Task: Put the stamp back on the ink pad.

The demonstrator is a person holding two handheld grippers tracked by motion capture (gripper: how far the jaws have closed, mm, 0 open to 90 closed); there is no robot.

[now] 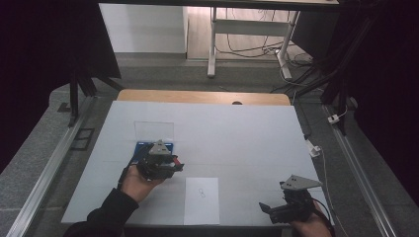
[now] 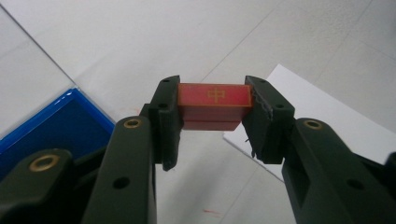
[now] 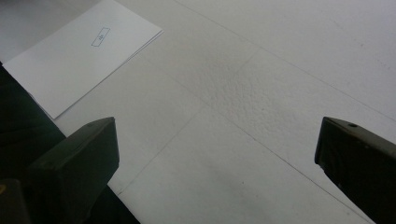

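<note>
Red block (image 2: 214,101), rectangular, with a gold character on its upper face: gripped across its long axis between the jaws of the left gripper (image 2: 212,109), pads pressed against both short ends, and carried clear of the table surface. In the high view the left gripper (image 1: 159,164) is seen over the near edge of a blue tray (image 1: 143,146), with a clear sheet (image 1: 154,130) lying just beyond the tray.

White paper sheet (image 1: 201,200), marked with a small printed outline (image 1: 201,192) near its middle: laid flat near the front edge of the white table (image 1: 237,133), to the right of the left gripper and between the two hands. The sheet is judged the likely placing spot; the left gripper is the nearer one, so the block would have to be carried rightward and toward the person, and its long axis perhaps turned to match the outline.

Right gripper (image 3: 217,154): jaws held wide apart, nothing between them, resting low over bare table near the front right corner (image 1: 291,205).
</note>
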